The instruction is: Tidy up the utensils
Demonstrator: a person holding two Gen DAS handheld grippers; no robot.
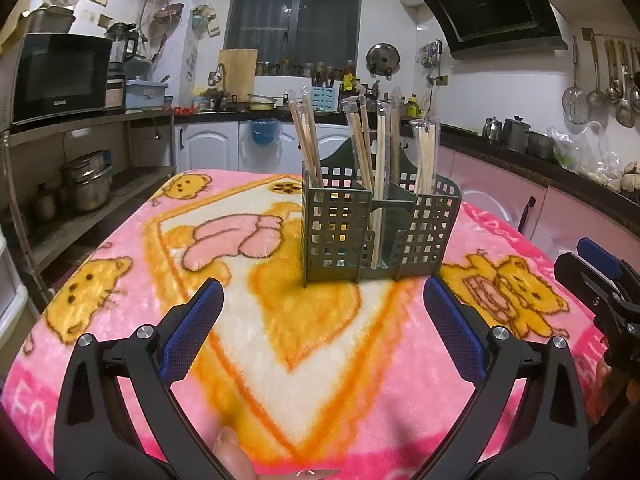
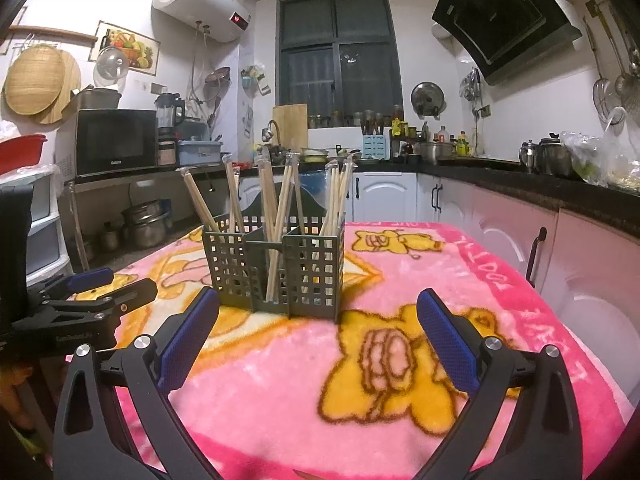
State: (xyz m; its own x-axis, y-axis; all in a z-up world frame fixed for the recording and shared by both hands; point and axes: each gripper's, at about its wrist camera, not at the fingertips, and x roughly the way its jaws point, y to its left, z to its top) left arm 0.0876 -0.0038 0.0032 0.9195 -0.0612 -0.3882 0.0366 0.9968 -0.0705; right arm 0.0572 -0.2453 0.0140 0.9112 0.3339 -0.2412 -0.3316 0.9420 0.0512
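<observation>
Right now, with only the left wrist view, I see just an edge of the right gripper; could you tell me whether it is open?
Observer: Yes, the right gripper is open, with nothing between its blue pads.
Operator: Thank you. Are any utensils lying loose in front of it?
Observer: None show on the pink blanket there; the chopsticks stand in the green caddy.
Operator: And how does my left gripper sit from that side?
Observer: The left gripper is low, left of the caddy and apart from it.
</observation>
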